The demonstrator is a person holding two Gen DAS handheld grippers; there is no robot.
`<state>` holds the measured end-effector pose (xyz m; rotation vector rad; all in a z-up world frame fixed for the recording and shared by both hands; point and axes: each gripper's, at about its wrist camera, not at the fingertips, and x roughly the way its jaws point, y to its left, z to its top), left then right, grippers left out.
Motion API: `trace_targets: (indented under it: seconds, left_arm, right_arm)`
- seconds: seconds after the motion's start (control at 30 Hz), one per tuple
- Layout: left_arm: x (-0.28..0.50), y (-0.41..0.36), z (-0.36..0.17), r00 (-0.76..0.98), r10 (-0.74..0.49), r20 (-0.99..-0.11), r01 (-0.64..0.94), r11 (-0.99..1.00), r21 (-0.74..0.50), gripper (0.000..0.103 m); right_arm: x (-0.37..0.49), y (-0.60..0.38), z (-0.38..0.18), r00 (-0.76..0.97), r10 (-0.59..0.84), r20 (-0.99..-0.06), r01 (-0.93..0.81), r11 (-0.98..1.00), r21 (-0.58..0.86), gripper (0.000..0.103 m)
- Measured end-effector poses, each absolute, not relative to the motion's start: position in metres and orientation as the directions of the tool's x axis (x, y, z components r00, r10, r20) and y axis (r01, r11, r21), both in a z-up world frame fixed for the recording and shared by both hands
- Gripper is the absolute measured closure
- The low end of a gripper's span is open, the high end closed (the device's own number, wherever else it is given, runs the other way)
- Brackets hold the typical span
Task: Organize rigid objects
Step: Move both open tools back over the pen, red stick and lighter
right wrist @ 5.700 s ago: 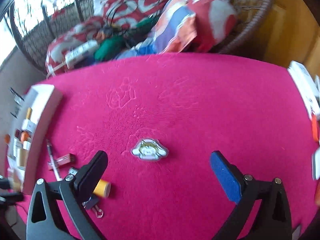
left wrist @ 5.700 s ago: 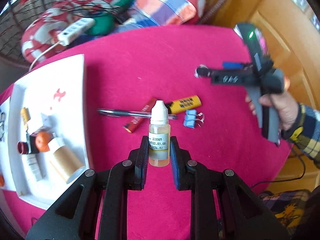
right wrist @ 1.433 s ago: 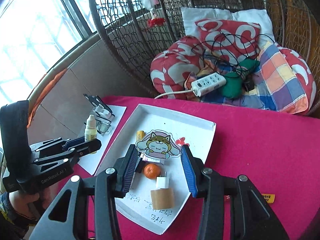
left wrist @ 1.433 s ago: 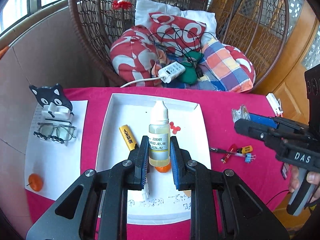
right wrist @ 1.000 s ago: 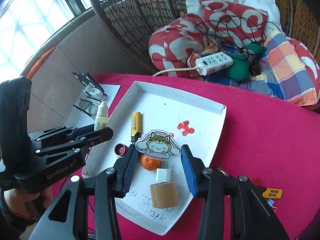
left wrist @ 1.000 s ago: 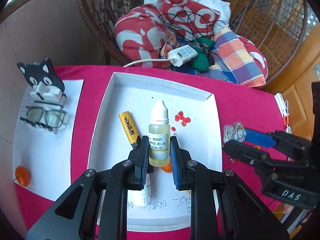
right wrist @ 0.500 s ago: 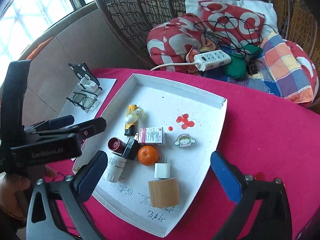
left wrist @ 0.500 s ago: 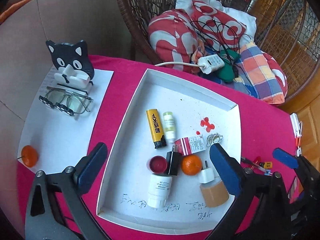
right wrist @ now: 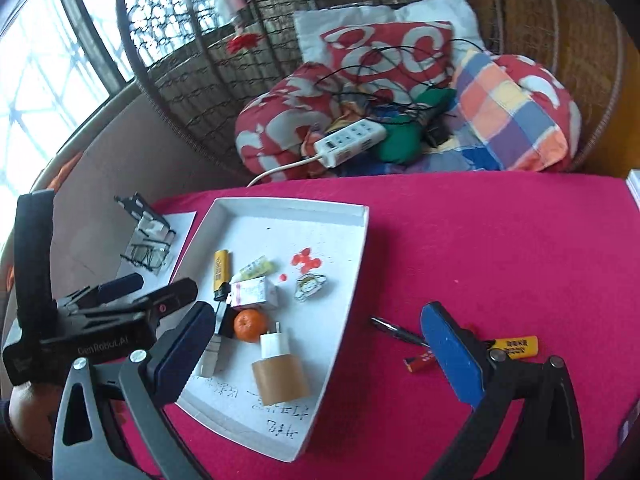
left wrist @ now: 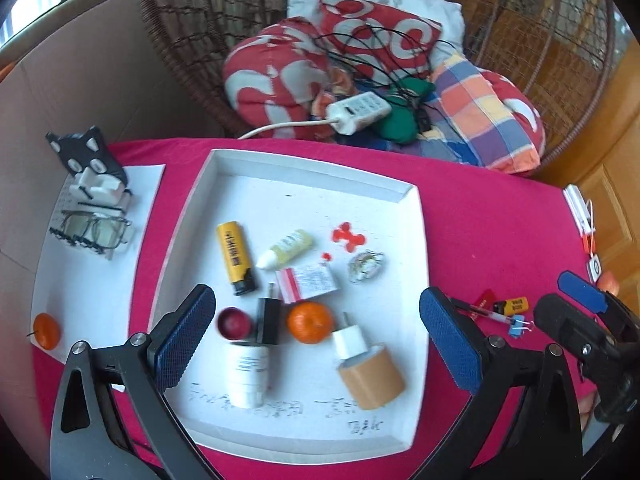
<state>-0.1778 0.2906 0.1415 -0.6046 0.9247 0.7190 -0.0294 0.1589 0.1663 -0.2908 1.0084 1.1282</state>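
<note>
From the left wrist, the left gripper (left wrist: 316, 344) has its blue-padded fingers (left wrist: 186, 334) spread wide apart and empty above the near part of the square white cardboard tray (left wrist: 304, 162) on the magenta cloth-covered surface (left wrist: 492, 236). In the tray lie a small pale-yellow dropper bottle (left wrist: 286, 248) on its side just beside a yellow-and-black lighter (left wrist: 236, 258), a flat cartoon-figure badge (left wrist: 366, 266) toward the tray's right edge, a small white-and-red box (left wrist: 310, 282), a round orange fruit (left wrist: 310, 322), a white plug charger (left wrist: 350, 340) and a brown tape roll (left wrist: 372, 376). The right gripper (left wrist: 562, 300) shows at the surface's right edge.

From the right wrist, the right gripper (right wrist: 320, 340) also has its fingers (right wrist: 452, 354) wide apart, holding nothing, over the tray's right edge (right wrist: 352, 280). A black pen (right wrist: 396, 332), a red stick (right wrist: 420, 360) and a second yellow lighter (right wrist: 516, 346) lie on the cloth near the right finger, outside the tray. The left gripper (right wrist: 160, 290) sits by the tray's left edge
</note>
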Motion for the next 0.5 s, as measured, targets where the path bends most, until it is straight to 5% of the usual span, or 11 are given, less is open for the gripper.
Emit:
trace_targets:
  seconds: [0.5]
  left_arm:
    - [-0.083,0.212,0.144,0.425,0.267,-0.865,-0.613,0.788,-0.058,0.0]
  right_arm:
    - [0.067,0.061,0.154,0.061,0.622,-0.78,-0.732,0.559,0.389,0.0]
